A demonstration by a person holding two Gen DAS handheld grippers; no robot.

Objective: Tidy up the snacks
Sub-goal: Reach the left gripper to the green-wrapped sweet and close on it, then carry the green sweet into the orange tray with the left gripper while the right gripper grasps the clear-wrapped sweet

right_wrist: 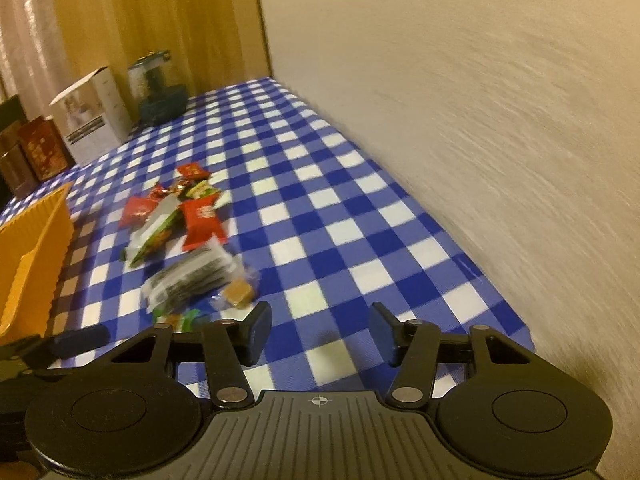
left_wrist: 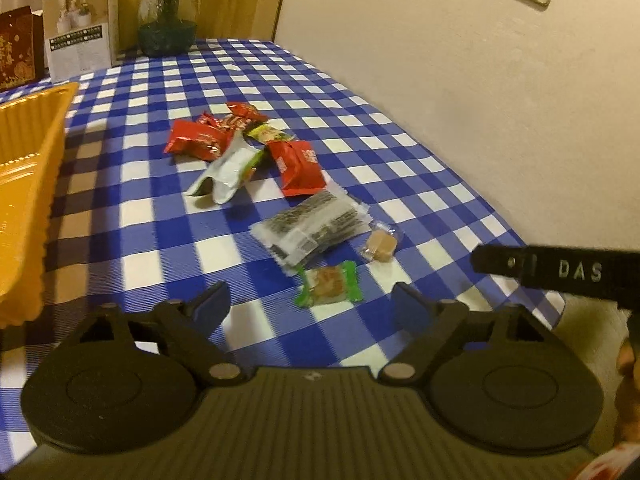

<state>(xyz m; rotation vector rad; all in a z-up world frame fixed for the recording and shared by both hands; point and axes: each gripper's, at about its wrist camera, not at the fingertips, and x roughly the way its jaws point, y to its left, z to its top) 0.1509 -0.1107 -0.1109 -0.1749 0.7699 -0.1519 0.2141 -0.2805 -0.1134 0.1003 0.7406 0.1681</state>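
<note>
Several snack packets lie in a loose pile on the blue-and-white checked tablecloth [left_wrist: 132,208]. Nearest my open, empty left gripper [left_wrist: 310,304] is a green-edged candy [left_wrist: 329,284], just ahead between the fingers. Beyond it lie a clear caramel packet [left_wrist: 381,245], a seaweed pack [left_wrist: 310,228], a silver-green pouch [left_wrist: 230,170] and red packets [left_wrist: 300,166]. An orange basket [left_wrist: 28,184] stands at the left. My right gripper [right_wrist: 320,330] is open and empty above the cloth, right of the caramel packet [right_wrist: 239,293] and seaweed pack [right_wrist: 192,278]. The basket [right_wrist: 32,256] shows at its left.
A white box [left_wrist: 82,26], a dark red box [left_wrist: 18,50] and a green glass jar [left_wrist: 168,20] stand at the table's far end. A wall [left_wrist: 460,80] runs along the table's right edge. The other gripper's finger [left_wrist: 560,270] enters the left wrist view at right.
</note>
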